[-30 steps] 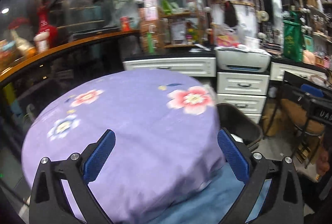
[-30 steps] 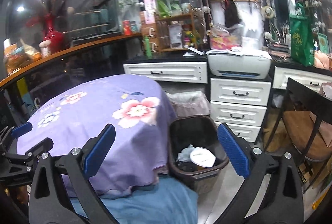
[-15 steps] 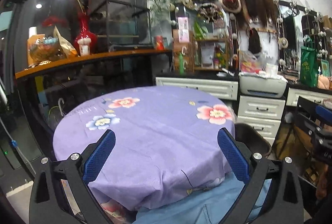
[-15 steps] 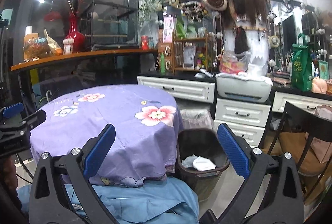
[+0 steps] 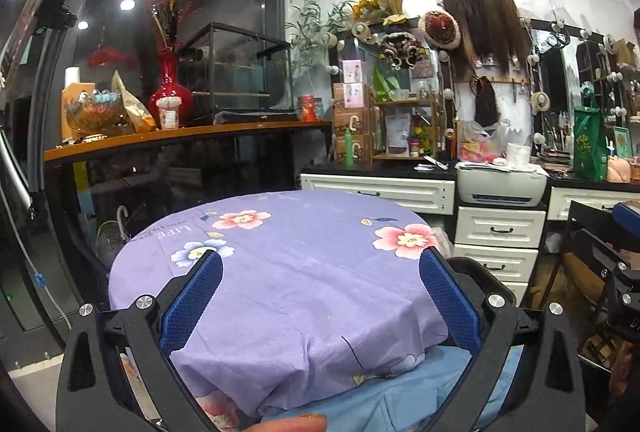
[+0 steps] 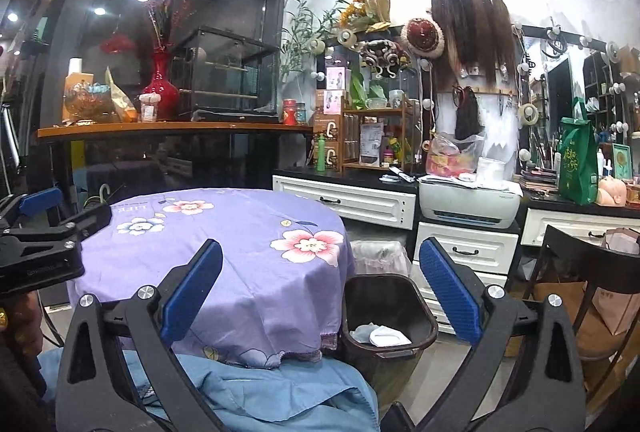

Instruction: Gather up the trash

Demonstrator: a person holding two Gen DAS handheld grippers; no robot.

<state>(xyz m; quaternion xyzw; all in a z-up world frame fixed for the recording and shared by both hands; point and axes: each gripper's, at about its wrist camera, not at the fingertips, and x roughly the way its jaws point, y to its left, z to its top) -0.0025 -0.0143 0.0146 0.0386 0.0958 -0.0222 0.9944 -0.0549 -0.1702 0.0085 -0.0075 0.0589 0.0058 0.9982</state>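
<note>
- The round tabletop [image 6: 224, 244], draped in a purple cloth printed with flowers, serves as the landmark; nothing lies on the cloth itself.
- The left gripper [image 5: 320, 296] hangs over the near edge of the tabletop with its jaws spread wide and nothing between the blue pads [image 5: 192, 304].
- The right gripper [image 6: 320, 288] is held toward the right side of the tabletop, jaws likewise spread wide and holding nothing.
- A dark trash bin [image 6: 386, 316] stands on the floor just beside the right edge of the tabletop, close against the hanging cloth.
- The trash [image 6: 380, 334] (white crumpled paper, as far as can be told) sits inside that bin, low against its near wall.
- A blue fabric [image 6: 256, 388] lies below the near edge of the tabletop, in front of the bin.
- Behind the tabletop, white drawers [image 6: 466, 252] carry a white printer [image 6: 468, 201].
- A second, lined bin [image 6: 380, 256] stands behind the dark bin, between the tabletop and the drawers.
- To the right of the tabletop, beyond the bin, a dark chair [image 6: 588, 272] stands.
- In the left wrist view a fingertip [image 5: 292, 424] shows at the bottom edge, below the tabletop.
</note>
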